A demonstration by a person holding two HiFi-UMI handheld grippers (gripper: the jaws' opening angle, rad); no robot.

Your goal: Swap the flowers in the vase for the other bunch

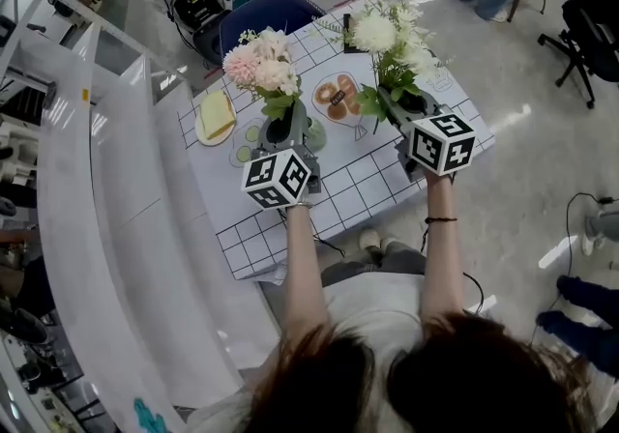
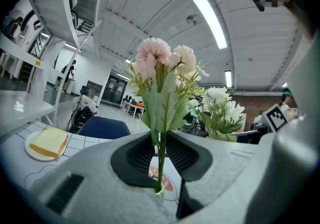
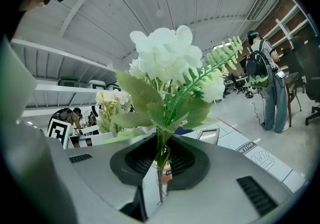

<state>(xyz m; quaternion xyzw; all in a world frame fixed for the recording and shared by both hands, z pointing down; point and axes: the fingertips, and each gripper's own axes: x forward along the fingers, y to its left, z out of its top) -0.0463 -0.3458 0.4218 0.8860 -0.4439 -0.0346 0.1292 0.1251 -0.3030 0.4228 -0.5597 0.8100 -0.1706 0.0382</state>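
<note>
My left gripper (image 1: 280,128) is shut on the green stems of a pink bunch (image 1: 261,64), which stands upright over the checked table (image 1: 358,185). In the left gripper view the stems (image 2: 160,143) run down between the black pads, and their lower end sits at a small pale rim. Just right of that gripper stands a small grey-green vase (image 1: 315,135). My right gripper (image 1: 406,102) is shut on the stems of a white bunch (image 1: 387,35), held upright over the table's right side. In the right gripper view the white bunch (image 3: 167,55) rises from the pads.
A plate with a yellow slice (image 1: 215,117) lies at the table's left. A plate of pastries (image 1: 338,98) lies between the two bunches. A blue chair (image 1: 266,14) stands beyond the table, with white shelving (image 1: 106,189) along the left. People stand at the far right.
</note>
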